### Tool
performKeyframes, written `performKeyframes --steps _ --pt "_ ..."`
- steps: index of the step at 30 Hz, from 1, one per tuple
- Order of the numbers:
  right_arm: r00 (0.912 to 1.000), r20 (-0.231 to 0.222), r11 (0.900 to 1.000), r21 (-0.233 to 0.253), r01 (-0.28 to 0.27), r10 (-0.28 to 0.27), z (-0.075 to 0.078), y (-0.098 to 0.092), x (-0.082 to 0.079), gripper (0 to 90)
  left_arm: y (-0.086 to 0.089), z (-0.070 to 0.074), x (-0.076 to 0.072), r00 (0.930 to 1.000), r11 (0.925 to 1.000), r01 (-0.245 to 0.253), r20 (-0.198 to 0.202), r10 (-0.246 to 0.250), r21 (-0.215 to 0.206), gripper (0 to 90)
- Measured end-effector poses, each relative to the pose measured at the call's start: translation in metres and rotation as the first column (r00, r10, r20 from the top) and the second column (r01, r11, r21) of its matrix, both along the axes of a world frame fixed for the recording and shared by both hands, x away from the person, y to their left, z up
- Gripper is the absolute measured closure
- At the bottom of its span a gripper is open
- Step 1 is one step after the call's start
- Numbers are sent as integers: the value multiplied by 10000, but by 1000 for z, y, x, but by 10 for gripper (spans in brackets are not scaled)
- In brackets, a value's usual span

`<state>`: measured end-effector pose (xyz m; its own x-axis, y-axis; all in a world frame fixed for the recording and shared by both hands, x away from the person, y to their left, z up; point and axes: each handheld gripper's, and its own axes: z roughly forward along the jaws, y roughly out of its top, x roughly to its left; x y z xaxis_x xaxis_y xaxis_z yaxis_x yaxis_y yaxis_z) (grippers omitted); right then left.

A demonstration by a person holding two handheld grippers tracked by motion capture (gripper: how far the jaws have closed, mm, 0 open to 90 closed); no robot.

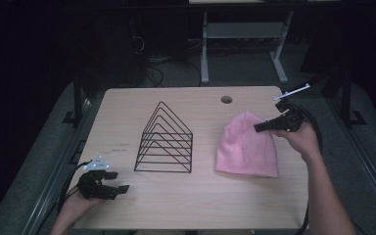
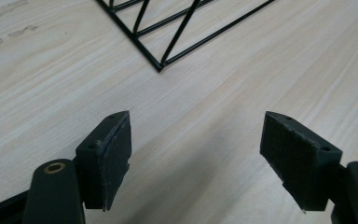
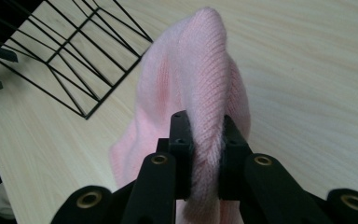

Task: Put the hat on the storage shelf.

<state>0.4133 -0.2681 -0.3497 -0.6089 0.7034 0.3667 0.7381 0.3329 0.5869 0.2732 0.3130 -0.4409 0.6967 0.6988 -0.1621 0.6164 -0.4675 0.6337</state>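
Two tongs working: right tongs point(image 3: 200, 154) are pinching a fold of the pink beanie point(image 1: 247, 147) near its crown; left tongs point(image 2: 196, 158) are gaping wide, hovering over bare desk point(image 1: 186, 200) near the front-left corner. Beanie is lying right of the wire rack point(image 1: 165, 139), apart from it. Risks: the thin knit fold is likely slipping out if lifted fast, and loose fabric could be snagging on rack wires. Right desk edge is sitting close to the hand; open room is lying in front of the rack.
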Motion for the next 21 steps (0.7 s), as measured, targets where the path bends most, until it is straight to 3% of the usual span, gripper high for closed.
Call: performKeyframes --steps 6,11,21 --pt "9990 444 9999 23 -98 96 23 -3 -10 792 -3 7 1 9996 9998 218 -159 -217 44 250" --pt "9970 761 9999 -64 -119 124 41 -5 -16 793 -6 22 -3 9986 9987 455 -242 -461 -242 250" --pt "9914 1248 9992 -101 -397 406 66 -4 -20 793 -12 54 -2 9946 9941 1029 -87 -1032 -342 249"
